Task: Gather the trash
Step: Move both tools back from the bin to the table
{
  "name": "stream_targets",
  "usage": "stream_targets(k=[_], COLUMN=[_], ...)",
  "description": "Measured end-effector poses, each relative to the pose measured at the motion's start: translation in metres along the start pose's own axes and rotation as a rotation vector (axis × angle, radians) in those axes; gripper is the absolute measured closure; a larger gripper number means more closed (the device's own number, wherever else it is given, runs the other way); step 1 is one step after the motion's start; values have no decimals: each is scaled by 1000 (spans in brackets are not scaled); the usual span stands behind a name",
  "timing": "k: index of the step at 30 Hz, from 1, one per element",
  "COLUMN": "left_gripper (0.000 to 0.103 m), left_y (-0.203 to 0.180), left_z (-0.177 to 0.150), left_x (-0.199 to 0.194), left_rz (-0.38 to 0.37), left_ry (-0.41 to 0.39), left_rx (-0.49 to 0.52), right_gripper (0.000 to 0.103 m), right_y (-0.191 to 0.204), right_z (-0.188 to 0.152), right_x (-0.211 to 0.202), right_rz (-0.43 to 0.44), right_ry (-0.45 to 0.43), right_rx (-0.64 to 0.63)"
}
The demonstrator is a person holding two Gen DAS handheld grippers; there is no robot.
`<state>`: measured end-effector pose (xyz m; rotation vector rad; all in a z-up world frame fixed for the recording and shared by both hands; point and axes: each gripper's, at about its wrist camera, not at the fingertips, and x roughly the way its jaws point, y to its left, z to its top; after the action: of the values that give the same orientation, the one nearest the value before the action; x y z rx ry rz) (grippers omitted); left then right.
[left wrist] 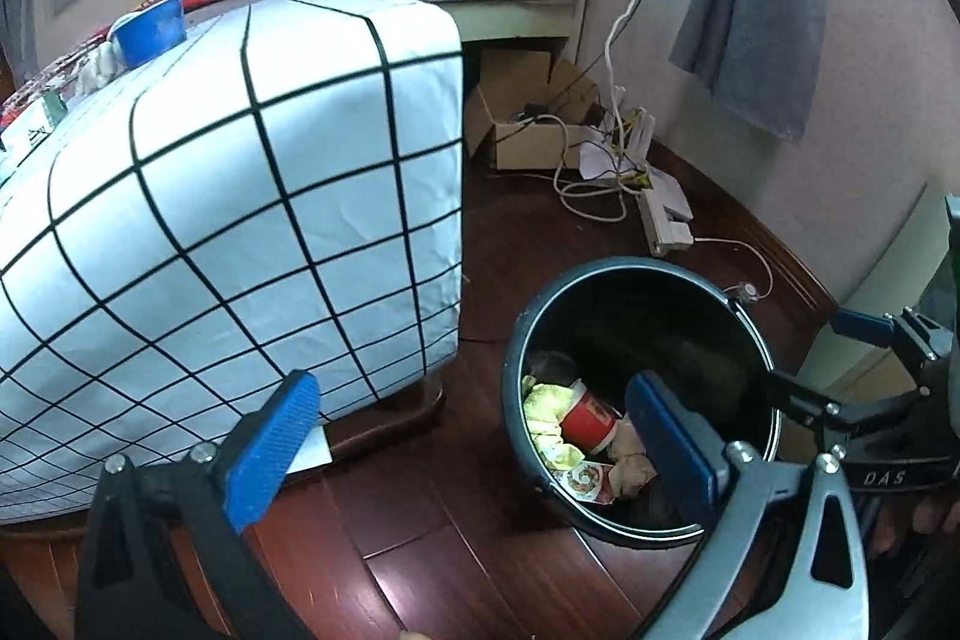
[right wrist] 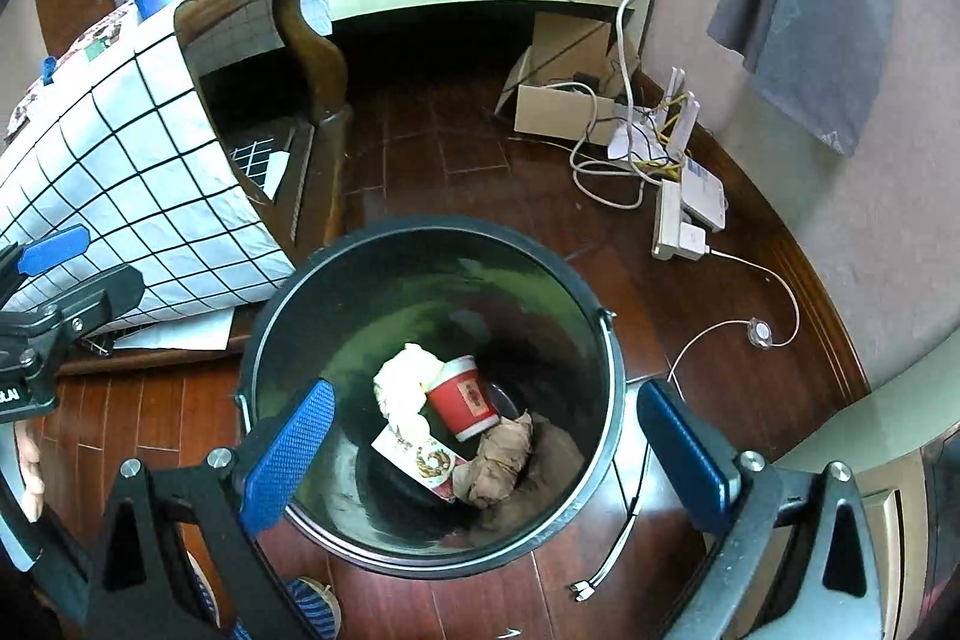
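Both the left gripper (left wrist: pixel 474 451) and right gripper (right wrist: pixel 486 451) hang open and empty over the bin (right wrist: pixel 606 340), whose bottom holds the trash (right wrist: pixel 462 397) (red cup, wrappers); next, probably fetching more.

In the left wrist view, the near wall of the black bin (left wrist: pixel 636 529) hides part of the trash inside. The blue cup (left wrist: pixel 150 28) on the table stays partly cut by the cloth edge, its contents unreadable.

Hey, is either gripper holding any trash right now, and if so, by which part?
Nothing is held. The left gripper and the right gripper both have open, empty jaws above the trash bin.
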<state>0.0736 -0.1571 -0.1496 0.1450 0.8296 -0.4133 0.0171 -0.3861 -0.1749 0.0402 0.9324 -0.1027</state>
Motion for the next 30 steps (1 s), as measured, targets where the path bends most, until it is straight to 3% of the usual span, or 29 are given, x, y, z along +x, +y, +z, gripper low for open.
stream_targets(k=[17,30], left_gripper=[1,0], left_y=[30,74], left_z=[14,25], left_x=[-26,-66], left_rz=[53,130], left_ry=[-80,-148], left_rx=[-57,-143], right_gripper=[1,1], right_y=[30,79], right_z=[19,48], right_x=[-28,-56], right_rz=[15,80], right_ry=[-84,-187], right_rx=[-39,-108])
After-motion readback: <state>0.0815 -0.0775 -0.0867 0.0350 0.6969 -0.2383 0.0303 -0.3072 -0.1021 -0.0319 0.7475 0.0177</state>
